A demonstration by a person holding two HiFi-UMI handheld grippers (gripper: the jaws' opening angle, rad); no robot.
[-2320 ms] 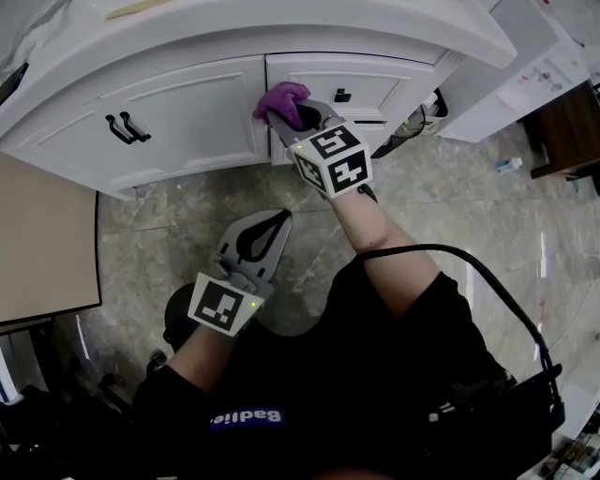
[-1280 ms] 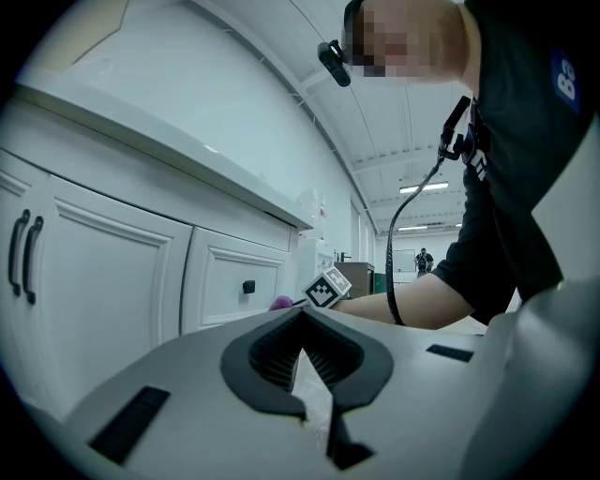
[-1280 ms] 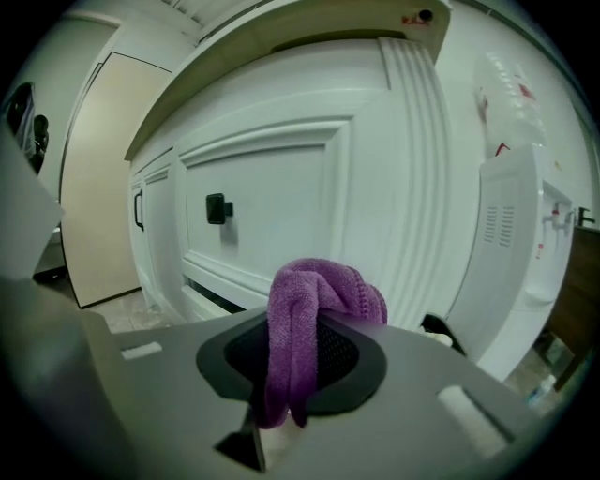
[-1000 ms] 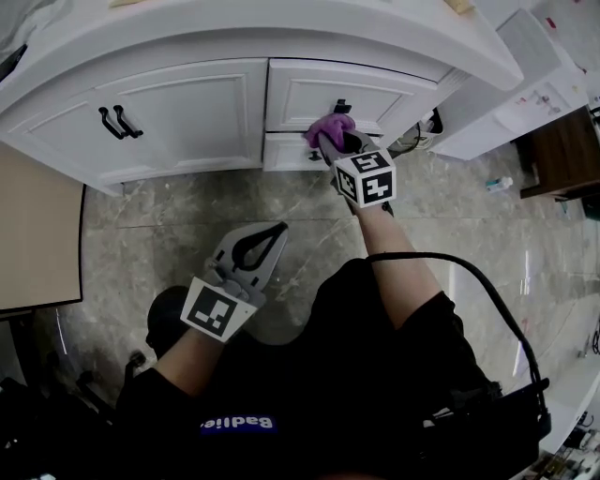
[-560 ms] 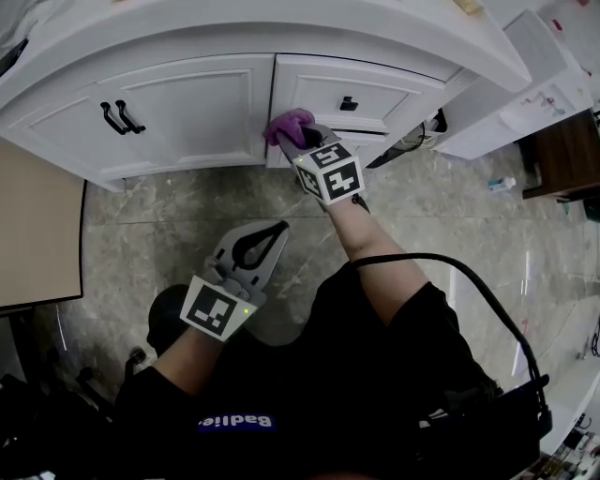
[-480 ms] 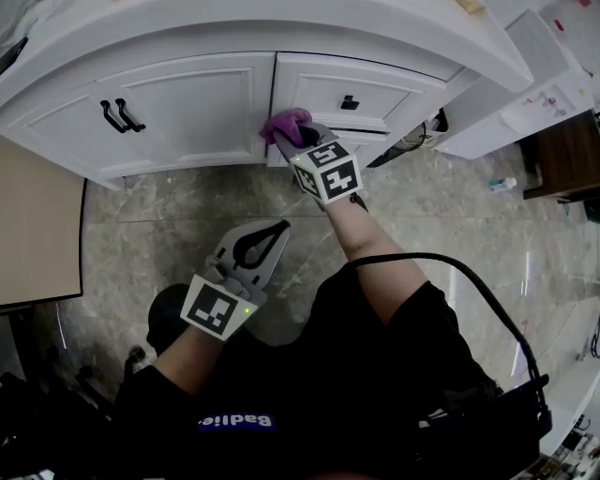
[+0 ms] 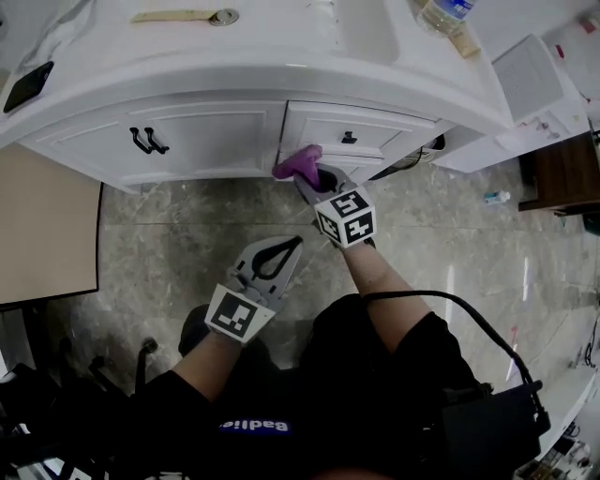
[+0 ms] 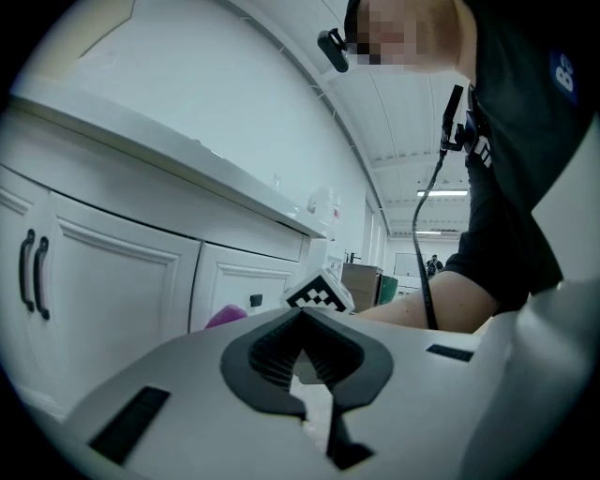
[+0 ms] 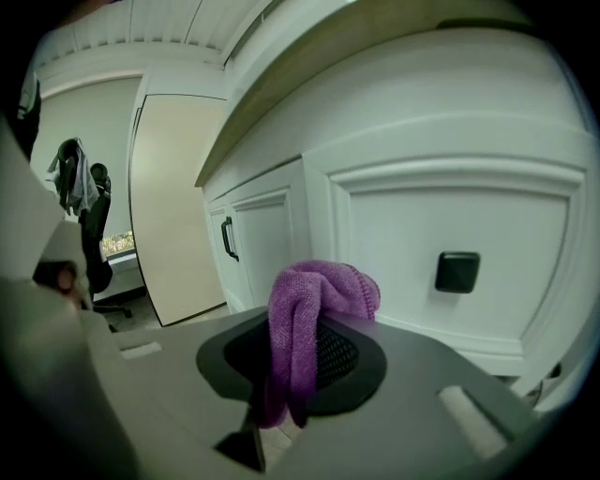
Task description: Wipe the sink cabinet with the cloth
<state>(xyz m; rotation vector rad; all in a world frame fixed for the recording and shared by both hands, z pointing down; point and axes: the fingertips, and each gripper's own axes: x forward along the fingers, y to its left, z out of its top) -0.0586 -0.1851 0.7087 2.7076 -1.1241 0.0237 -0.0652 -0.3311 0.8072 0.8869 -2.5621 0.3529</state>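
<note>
The white sink cabinet (image 7: 216,141) curves across the top of the head view, with a door bearing two black handles (image 7: 147,141) and a drawer with a black knob (image 7: 348,138). My right gripper (image 7: 305,172) is shut on the purple cloth (image 7: 298,161), which sits at the lower edge of the drawer front by the seam with the door. In the right gripper view the cloth (image 9: 309,309) bunches out of the jaws, left of the knob (image 9: 457,271). My left gripper (image 7: 286,246) hangs shut and holds nothing, low over the floor; its jaw tips (image 8: 302,330) meet.
The countertop (image 7: 281,47) holds a phone (image 7: 27,85), a flat wooden tool (image 7: 183,16) and a bottle (image 7: 448,11). A beige panel (image 7: 42,234) stands at the left. A white unit (image 7: 530,89) and dark furniture (image 7: 567,173) stand at the right. Marble floor (image 7: 169,234) lies below.
The right gripper has swept the cloth along the drawer front, right and then back left toward the door seam. The head view has pulled back, showing the countertop. The left gripper stays put.
</note>
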